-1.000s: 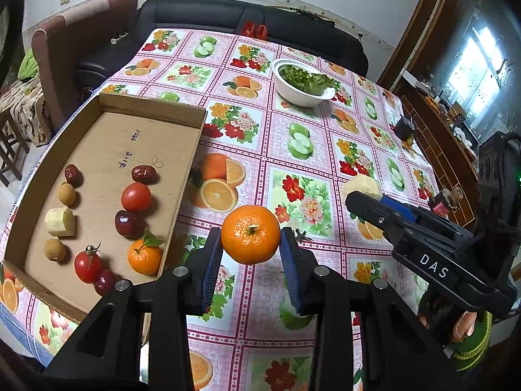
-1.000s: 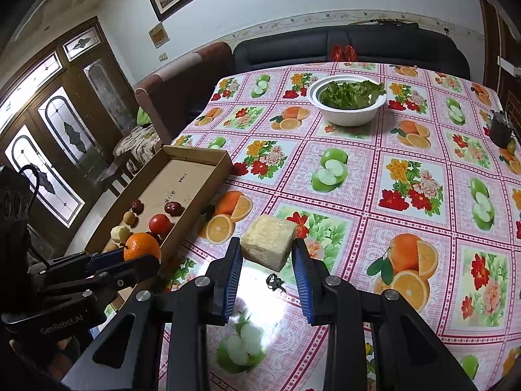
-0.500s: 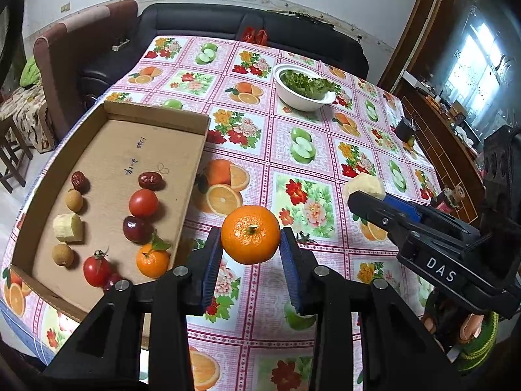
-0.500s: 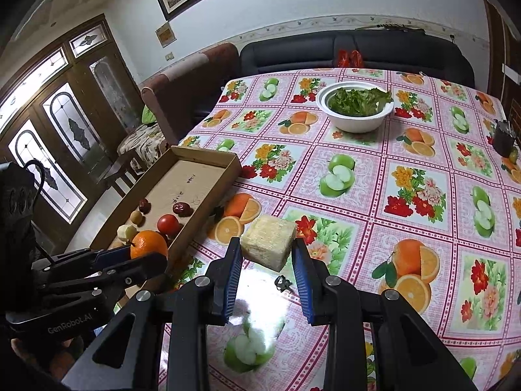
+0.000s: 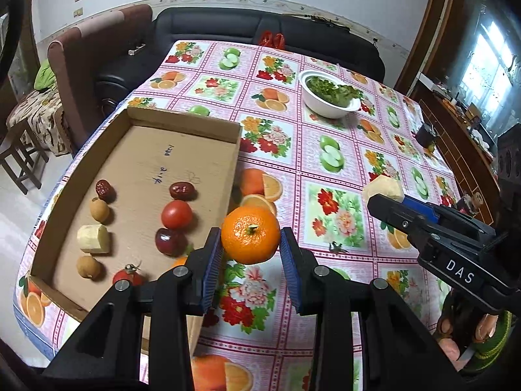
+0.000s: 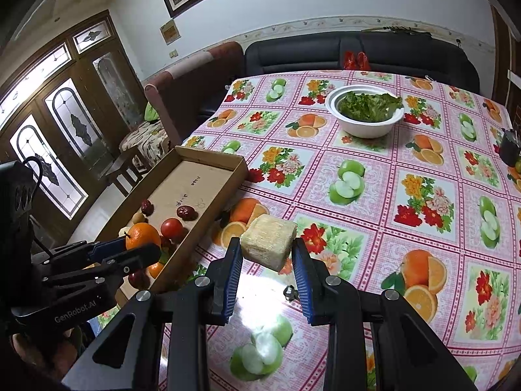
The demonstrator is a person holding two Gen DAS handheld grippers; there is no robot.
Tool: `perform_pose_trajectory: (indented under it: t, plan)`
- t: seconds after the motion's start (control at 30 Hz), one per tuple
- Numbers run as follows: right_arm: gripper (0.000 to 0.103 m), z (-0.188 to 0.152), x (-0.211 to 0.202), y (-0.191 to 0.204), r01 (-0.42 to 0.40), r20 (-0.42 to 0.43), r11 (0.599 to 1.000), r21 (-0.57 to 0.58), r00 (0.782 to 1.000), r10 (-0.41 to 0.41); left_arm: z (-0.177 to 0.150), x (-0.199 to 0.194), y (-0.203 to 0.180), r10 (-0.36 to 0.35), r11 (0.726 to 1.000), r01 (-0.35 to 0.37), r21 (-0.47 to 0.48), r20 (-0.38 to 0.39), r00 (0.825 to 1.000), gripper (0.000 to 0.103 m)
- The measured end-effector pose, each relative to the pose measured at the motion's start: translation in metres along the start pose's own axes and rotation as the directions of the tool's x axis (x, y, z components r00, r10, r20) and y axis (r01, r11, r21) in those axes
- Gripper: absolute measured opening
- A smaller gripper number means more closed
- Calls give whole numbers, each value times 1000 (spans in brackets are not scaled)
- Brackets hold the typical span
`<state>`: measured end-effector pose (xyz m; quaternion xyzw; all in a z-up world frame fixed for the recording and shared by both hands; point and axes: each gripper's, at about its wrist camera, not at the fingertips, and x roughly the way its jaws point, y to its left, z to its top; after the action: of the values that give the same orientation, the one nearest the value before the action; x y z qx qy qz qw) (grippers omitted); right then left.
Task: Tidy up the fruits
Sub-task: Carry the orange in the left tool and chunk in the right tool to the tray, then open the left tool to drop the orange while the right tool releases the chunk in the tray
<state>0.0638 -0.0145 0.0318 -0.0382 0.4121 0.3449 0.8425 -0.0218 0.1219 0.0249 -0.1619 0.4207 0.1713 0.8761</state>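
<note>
My left gripper [image 5: 250,238] is shut on a round orange [image 5: 250,228], held in the air just right of the cardboard tray's [image 5: 182,123] right wall. In the tray lie two red dates, tomatoes [image 5: 176,214], brown longans, a dark plum, a small orange and a pale cut chunk [image 5: 93,238]. My right gripper [image 6: 268,251] is shut on a pale yellow cut fruit chunk [image 6: 268,244] above the tablecloth, right of the tray [image 6: 208,158]. From the right wrist view the left gripper [image 6: 130,247] with its orange [image 6: 142,235] hangs over the tray's near end.
A white bowl of green leaves [image 5: 330,99] stands at the far middle of the table. A dark cup [image 6: 509,150] sits near the right edge. A black sofa and a brown armchair border the far side. A small dark scrap [image 6: 289,291] lies under the right gripper.
The left gripper has tipped up slightly, so the tray and table sit lower in its view. Both grippers keep their grips and have barely shifted.
</note>
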Motion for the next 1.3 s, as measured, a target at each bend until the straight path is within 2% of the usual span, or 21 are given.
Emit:
perform_pose_trajectory:
  t: [0.2, 0.37, 0.53, 0.77, 1.07, 1.3]
  plan:
    - [31, 6, 12, 8, -10, -16, 1000, -11, 1000, 10, 4, 3, 16, 1, 1000, -1, -20, -2, 1000, 33]
    - [31, 17, 29, 23, -29, -26, 999, -25, 999, 29, 13, 6, 45, 21, 998, -21, -66, 1, 1000, 33]
    - [31, 36, 62, 46, -76, -41, 996, -38, 996, 74, 26, 20, 80, 65, 990, -66, -127, -14, 998, 33]
    - [31, 61, 114, 79, -130, -78, 990, -55, 989, 126, 39, 47, 106, 94, 983, -100, -157, -48, 994, 33]
    - [31, 77, 168, 96, -112, -143, 988, -104, 985, 97, 64, 84, 128, 128, 973, -143, -183, -88, 988, 33]
    - [31, 74, 192, 104, -113, -186, 984, -139, 979, 86, 66, 105, 138, 145, 967, -169, -193, -130, 981, 34]
